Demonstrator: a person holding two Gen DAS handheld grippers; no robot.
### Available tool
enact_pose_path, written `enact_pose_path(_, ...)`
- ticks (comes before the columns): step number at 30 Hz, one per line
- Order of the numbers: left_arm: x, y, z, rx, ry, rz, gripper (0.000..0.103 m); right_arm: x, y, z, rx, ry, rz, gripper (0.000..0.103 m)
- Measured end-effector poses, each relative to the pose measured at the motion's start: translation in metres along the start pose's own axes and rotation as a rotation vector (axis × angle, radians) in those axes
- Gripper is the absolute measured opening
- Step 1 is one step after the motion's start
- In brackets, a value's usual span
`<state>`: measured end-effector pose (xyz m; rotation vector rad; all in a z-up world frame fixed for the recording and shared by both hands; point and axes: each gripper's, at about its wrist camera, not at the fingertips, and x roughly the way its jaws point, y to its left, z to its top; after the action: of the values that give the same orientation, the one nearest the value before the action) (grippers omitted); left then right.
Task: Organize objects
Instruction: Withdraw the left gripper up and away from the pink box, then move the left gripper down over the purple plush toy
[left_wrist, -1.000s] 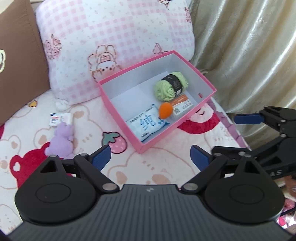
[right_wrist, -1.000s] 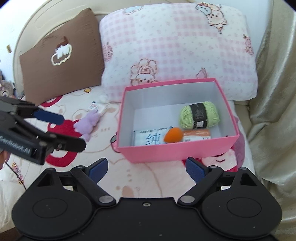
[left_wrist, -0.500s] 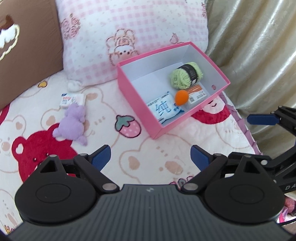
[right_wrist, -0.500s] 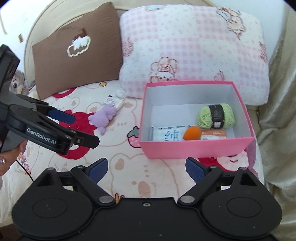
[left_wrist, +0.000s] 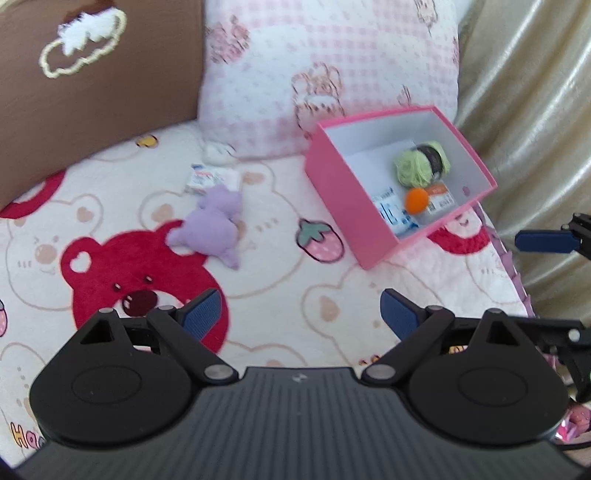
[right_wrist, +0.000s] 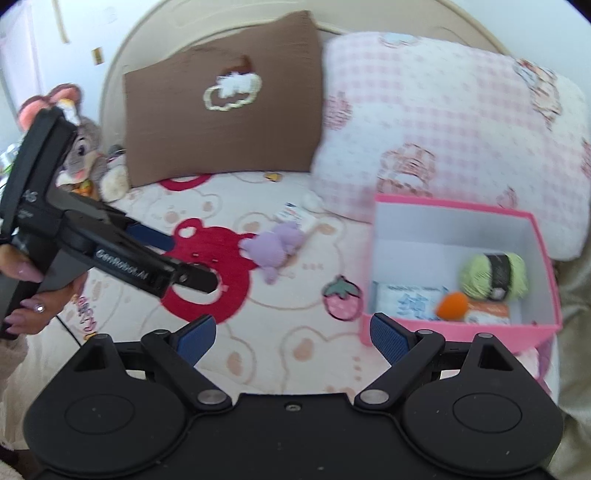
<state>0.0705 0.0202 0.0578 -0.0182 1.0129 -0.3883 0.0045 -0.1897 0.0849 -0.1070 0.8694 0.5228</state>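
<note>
One pink box (right_wrist: 458, 328) holds four things. Two pillows. One purple toy (left_wrist: 216, 229), one small packet (left_wrist: 207, 179), one stuffed bunny (right_wrist: 79, 155) at far left.

We see an open pink box (left_wrist: 351, 206) with white inner walls lying on the bed, its far side against the pillow. Inside it we find a green yarn ball (left_wrist: 421, 168) with a black band, an orange ball (left_wrist: 416, 199), a blue-and-white packet (right_wrist: 406, 301) lying flat and an orange-labelled pack (left_wrist: 439, 195). Outside the box, well to its left, a purple plush (left_wrist: 216, 225) lies on its side, touching a small white carton (left_wrist: 208, 179) just behind it.
</note>
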Motion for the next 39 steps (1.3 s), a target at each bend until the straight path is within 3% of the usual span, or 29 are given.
enact_pose_path(7,-0.001,0.027,-0.007,-0.014,-0.037,0.012,0.094,0.016,0.026,0.012,-0.091,-0.047,0.039,0.092)
enact_pose_path(13,0.012,0.05,-0.006,-0.076,-0.051,-0.001,0.092,0.034,0.04,0.024,-0.242,-0.134,-0.027,0.093)
enact_pose_path(18,0.026,0.068,-0.002,-0.128,-0.044,-0.014,0.092,0.048,0.042,0.036,-0.311,-0.138,0.001,0.093)
enact_pose_path(21,0.035,0.08,0.0,-0.174,-0.031,-0.041,0.092,0.06,0.045,0.04,-0.352,-0.117,0.029,0.093)
enact_pose_path(24,0.043,0.089,0.002,-0.21,-0.024,-0.038,0.091,0.072,0.043,0.042,-0.362,-0.076,0.142,0.093)
enact_pose_path(31,0.062,0.101,-0.003,-0.252,-0.019,-0.053,0.091,0.108,0.04,0.045,-0.319,-0.034,0.166,0.093)
enact_pose_path(39,0.084,0.11,-0.011,-0.284,-0.044,-0.083,0.091,0.161,0.035,0.053,-0.349,0.011,0.126,0.093)
